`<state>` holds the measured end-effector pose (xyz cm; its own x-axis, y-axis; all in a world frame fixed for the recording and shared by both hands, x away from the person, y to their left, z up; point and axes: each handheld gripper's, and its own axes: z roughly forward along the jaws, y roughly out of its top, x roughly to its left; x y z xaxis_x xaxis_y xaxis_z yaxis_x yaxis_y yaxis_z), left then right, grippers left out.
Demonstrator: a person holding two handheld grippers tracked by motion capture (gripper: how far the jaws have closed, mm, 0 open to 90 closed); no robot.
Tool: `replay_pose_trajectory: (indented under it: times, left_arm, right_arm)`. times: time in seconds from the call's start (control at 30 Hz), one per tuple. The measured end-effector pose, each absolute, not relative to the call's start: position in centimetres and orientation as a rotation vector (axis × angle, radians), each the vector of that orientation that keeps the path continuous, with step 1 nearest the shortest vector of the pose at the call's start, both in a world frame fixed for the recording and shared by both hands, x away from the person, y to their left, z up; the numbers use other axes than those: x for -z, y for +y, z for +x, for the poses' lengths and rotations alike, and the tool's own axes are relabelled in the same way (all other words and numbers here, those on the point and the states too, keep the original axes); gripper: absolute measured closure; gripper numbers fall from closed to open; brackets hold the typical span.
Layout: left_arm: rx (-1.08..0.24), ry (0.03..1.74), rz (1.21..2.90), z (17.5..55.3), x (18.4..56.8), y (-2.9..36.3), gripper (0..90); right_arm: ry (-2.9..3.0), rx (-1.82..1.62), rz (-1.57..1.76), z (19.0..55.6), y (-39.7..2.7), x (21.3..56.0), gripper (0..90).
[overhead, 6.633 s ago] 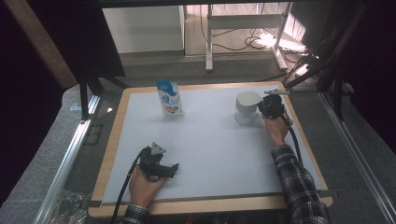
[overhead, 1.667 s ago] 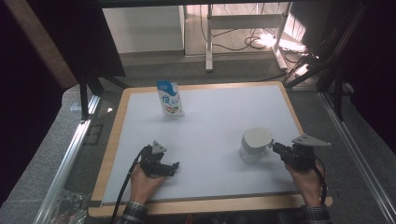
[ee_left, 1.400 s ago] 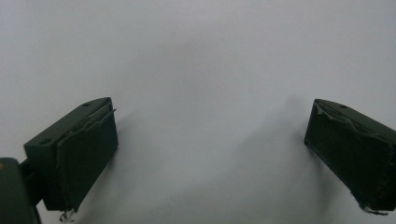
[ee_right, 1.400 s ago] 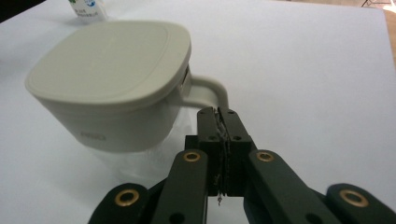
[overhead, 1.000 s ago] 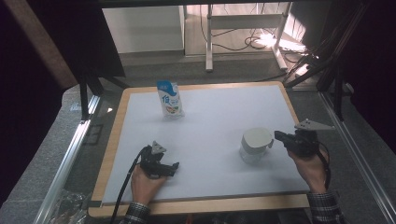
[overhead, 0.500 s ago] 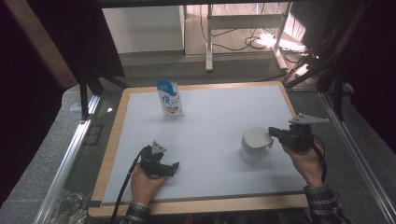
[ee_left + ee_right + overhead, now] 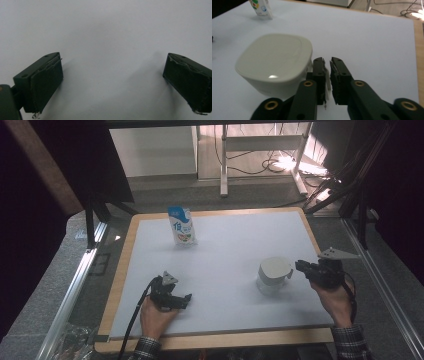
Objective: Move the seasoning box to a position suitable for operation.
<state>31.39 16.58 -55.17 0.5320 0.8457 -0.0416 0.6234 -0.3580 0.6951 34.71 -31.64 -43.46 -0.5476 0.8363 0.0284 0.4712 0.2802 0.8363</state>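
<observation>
White plastic, lidded and squat, the container [image 7: 274,275] stands at the lower right of the high view on the white mat [image 7: 225,250], well apart from the milk carton [image 7: 182,226] at the upper middle; the right gripper [image 7: 300,266] comes at it from the frame's right, level with its rim, so the tub lies straight to the picture's left of those jaws; in the right gripper view the jaws stand narrow, having just been parting, with a thin white tab off the container's side [image 7: 328,81] between them, and whether the pads still press on it I cannot tell; the left gripper [image 7: 186,298] rests at the lower left, jaws wide over bare mat, much the farther of the two; I judge any coming move is the right hand's.
</observation>
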Motion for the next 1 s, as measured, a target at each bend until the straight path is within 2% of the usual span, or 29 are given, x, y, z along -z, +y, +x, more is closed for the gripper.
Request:
replay_pose_trajectory:
  times: [0.1, 0.2, 0.3, 0.43, 0.47, 0.63, 1.0]
  left_arm:
    - [-0.429, 1.185, 2.103, 31.4, 55.2, 16.6, 2.5]
    - [-0.429, 1.185, 2.103, 31.4, 55.2, 16.6, 2.5]
    - [-0.429, 1.185, 2.104, 31.4, 55.2, 16.6, 2.5]
    - [-0.429, 1.185, 2.104, 31.4, 55.2, 16.6, 2.5]
    - [-0.429, 1.185, 2.104, 31.4, 55.2, 16.6, 2.5]
    - [-0.429, 1.185, 2.103, 31.4, 55.2, 16.6, 2.5]
    - [-0.428, 1.185, 2.103, 31.4, 55.2, 16.6, 2.5]
  right_arm:
    - [2.148, -1.15, 1.193, 34.6, -31.8, 44.5, 75.0]
    - [2.183, -1.085, 1.177, 34.7, -31.5, 47.0, 68.6]
    - [2.196, -1.075, 1.167, 35.1, -31.2, 47.8, 68.6]
    - [2.198, -1.089, 1.15, 36.0, -30.3, 48.4, 71.2]
    - [2.175, -1.063, 1.133, 36.4, -29.9, 48.5, 75.1]
    - [2.118, -1.018, 1.115, 36.4, -29.1, 48.8, 81.8]
    - [2.076, -1.086, 1.181, 36.3, -26.5, 49.1, 81.6]
